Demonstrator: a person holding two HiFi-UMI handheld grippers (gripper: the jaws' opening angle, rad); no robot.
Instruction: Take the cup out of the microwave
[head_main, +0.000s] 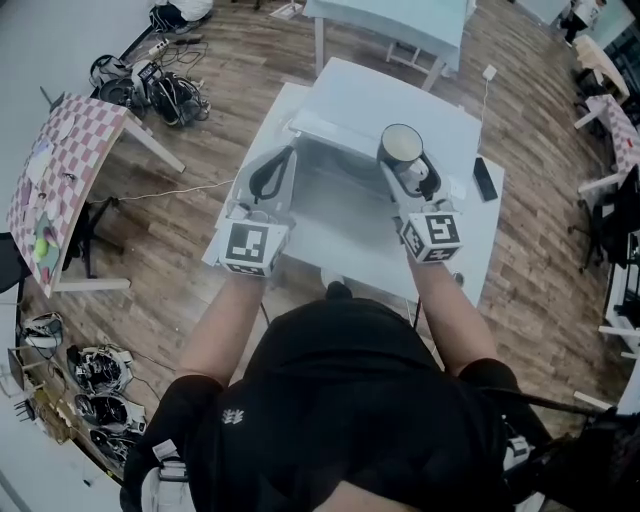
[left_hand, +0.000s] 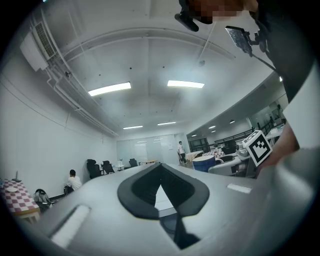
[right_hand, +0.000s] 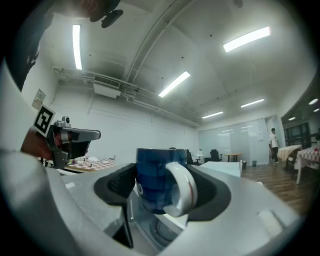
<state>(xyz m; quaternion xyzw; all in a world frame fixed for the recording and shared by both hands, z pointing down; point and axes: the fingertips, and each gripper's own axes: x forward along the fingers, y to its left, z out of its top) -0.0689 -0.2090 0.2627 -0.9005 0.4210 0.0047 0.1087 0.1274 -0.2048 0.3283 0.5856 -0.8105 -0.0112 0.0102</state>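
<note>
Blue cup (right_hand: 155, 180) upright at 1 o'clock, clear above microwave (head_main: 370, 105) cavity | right hand-held gripper (right_hand: 162, 192) clamps its body, jaws wide, handle free, probably to keep it level | left hand-held gripper (left_hand: 160, 185) at 11 o'clock, tips together, empty, seemingly parked aside.

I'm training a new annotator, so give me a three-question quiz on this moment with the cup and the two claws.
1. Multiple choice: what does the right claw hold? A) a cup B) a phone C) nothing
2. True or false: the left claw grips the cup's handle.
3. Fill in: the cup's body is blue and its handle is ____.

Key: 1 A. 2 False: the left claw is shut on nothing, apart from the cup. 3 white.
</note>
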